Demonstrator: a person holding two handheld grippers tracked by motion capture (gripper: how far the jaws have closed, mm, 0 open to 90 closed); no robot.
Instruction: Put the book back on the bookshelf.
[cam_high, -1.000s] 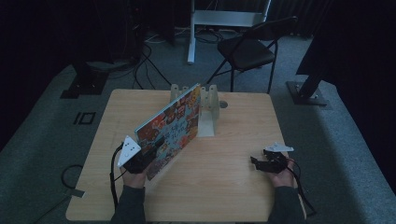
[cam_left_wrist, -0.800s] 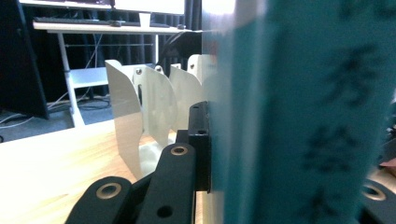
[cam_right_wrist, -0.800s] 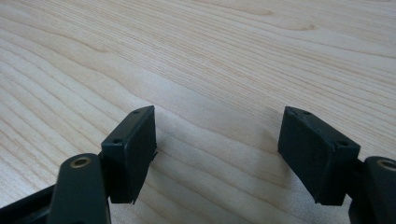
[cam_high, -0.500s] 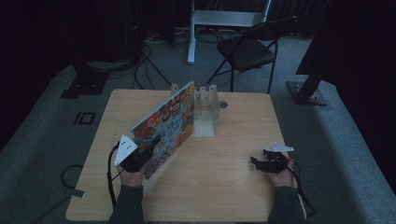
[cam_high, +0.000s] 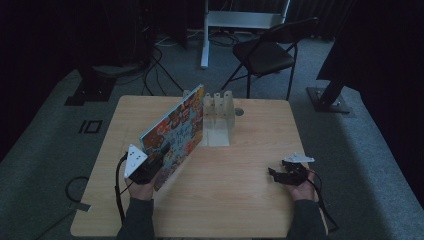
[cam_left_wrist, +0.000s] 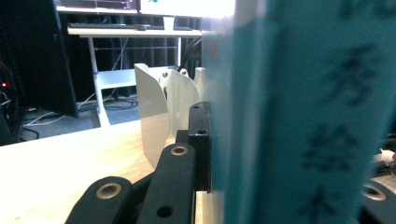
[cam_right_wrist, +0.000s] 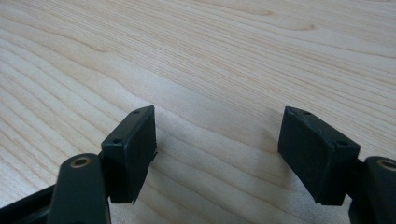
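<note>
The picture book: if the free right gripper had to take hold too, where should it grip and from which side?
Probably the picture book's raised top edge, coming from above, jaws straddling the thin cover. It stands tilted on its long edge, near end clamped by the left gripper, far end by the white rack. The right gripper is open over the table.

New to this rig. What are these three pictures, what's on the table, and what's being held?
No robot arm here: a person holds a two-jaw gripper in each hand. The high view comes from a fixed camera looking down on the wooden table. The other two pictures come from cameras riding on each gripper, looking along its black jaws. The left gripper is shut on a colourful picture book, standing on edge, its far end at a white slotted rack. Its own view shows the book's teal cover up close. The right gripper rests open over bare wood, holding nothing.
</note>
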